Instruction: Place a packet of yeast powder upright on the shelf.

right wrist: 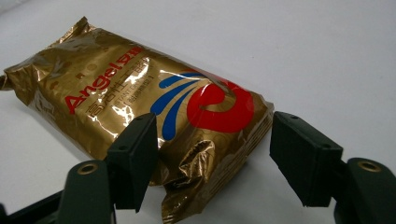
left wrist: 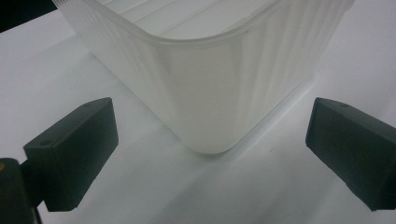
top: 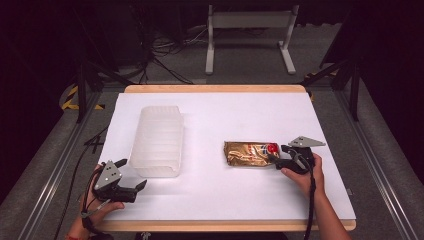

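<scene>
A gold foil packet [top: 248, 153] with red and blue print lies flat on the white table top, right of the middle. My right gripper [top: 278, 155] is at its right end, open, with the jaws on either side of that end. In the right gripper view the packet [right wrist: 140, 102] fills the space between the jaws of the right gripper [right wrist: 215, 154]; one jaw overlaps its edge and the other stands a little apart. A translucent white plastic tub [top: 156, 141] stands left of the middle. My left gripper [top: 131, 174] is open just before the tub's near left corner [left wrist: 205, 88], not touching it.
The white mat [top: 220, 190] covers a wooden table. Bare mat lies between tub and packet and along the near edge. Beyond the far edge, a white stand [top: 250, 30] and cables lie on the grey floor. Metal rails run along both sides.
</scene>
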`<state>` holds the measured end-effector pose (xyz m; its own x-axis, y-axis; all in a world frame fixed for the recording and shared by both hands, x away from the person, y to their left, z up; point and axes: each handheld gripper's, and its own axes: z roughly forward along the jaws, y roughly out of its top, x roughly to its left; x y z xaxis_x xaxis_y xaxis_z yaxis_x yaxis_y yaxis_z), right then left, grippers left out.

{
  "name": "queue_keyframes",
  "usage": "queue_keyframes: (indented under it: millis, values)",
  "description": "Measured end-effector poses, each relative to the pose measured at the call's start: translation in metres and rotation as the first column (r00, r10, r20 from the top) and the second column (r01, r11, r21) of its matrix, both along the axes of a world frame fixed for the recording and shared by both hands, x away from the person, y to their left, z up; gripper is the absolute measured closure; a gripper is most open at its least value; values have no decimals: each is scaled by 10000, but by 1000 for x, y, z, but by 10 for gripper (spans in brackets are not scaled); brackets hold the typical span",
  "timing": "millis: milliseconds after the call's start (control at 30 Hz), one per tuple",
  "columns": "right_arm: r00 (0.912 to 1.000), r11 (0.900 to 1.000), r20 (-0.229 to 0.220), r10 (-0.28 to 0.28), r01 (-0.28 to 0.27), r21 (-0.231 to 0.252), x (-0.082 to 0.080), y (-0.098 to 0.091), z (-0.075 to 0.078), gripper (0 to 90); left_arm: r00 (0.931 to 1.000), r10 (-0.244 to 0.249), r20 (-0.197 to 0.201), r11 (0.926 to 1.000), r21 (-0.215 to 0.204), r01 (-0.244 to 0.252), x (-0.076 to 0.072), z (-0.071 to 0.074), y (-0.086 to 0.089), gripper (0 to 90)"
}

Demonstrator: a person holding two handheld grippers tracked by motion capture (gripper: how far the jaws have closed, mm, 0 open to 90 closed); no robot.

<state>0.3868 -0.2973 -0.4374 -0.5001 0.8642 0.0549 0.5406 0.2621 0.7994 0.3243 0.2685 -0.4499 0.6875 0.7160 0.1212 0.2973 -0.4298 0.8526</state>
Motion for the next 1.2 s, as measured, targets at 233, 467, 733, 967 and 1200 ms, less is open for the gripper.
queue_keyframes:
  millis: [233, 467, 733, 967, 1200]
  values:
    - [9978, 9873, -464, -476, 541, 1494, 2, -13, -3, 459, 10000, -59, -23, 10000, 47, 59, 0, 0, -1, 34]
    - [9951, 9837, -864, -481, 622, 1684, 4, -11, -6, 531, 9999, -129, -65, 9998, 125, 130, 1, -1, -3, 37]
    - [9911, 9841, -1331, -80, 314, 1748, 7, -6, -7, 608, 9999, -161, -55, 9997, 156, 162, 1, -1, -3, 38]
    - [9962, 9867, -875, 18, 124, 1618, 3, -2, 0, 750, 9998, -187, -35, 9996, 198, 188, 0, 0, -3, 38]
    - [9998, 9848, -149, 144, -116, 1735, -3, 1, 12, 783, 9998, -179, 4, 9996, 223, 179, 0, 0, -3, 38]
